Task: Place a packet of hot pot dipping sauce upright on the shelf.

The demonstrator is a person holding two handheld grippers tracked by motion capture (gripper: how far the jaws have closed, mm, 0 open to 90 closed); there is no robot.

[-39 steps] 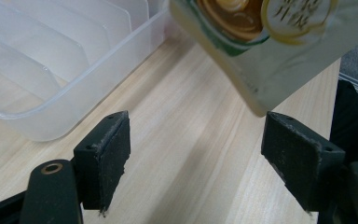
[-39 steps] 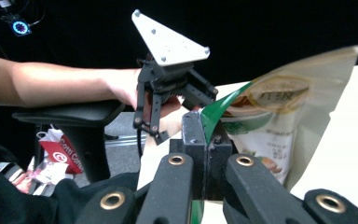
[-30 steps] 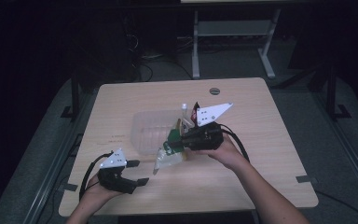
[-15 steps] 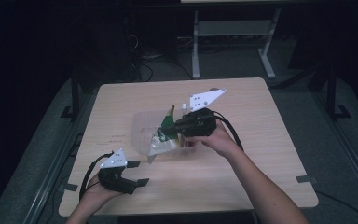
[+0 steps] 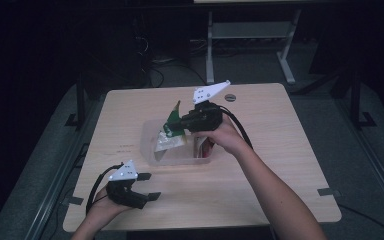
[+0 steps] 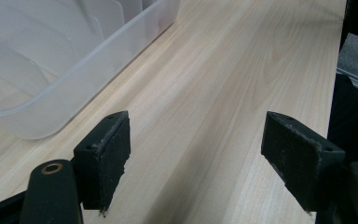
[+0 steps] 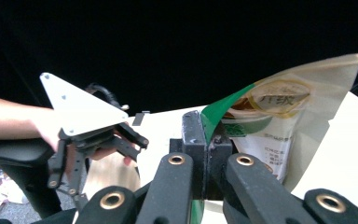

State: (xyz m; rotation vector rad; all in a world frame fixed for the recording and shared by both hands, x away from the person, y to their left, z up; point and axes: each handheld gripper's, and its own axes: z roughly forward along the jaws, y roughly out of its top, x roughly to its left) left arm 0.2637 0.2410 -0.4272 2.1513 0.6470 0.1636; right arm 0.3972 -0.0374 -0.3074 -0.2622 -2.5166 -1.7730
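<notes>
My high view looks forward and down from above my side of the table (image 5: 280, 150), far enough off to take in its whole top, with the clear bin (image 5: 177, 150) near the middle. The left claw's (image 5: 147, 186) camera sits low and close to the table, looking along the wood past the bin's corner (image 6: 51, 84). The right claw's (image 7: 205, 149) camera, raised above the bin, faces level across the table and catches the left claw (image 7: 121, 140), which the high view shares.
</notes>
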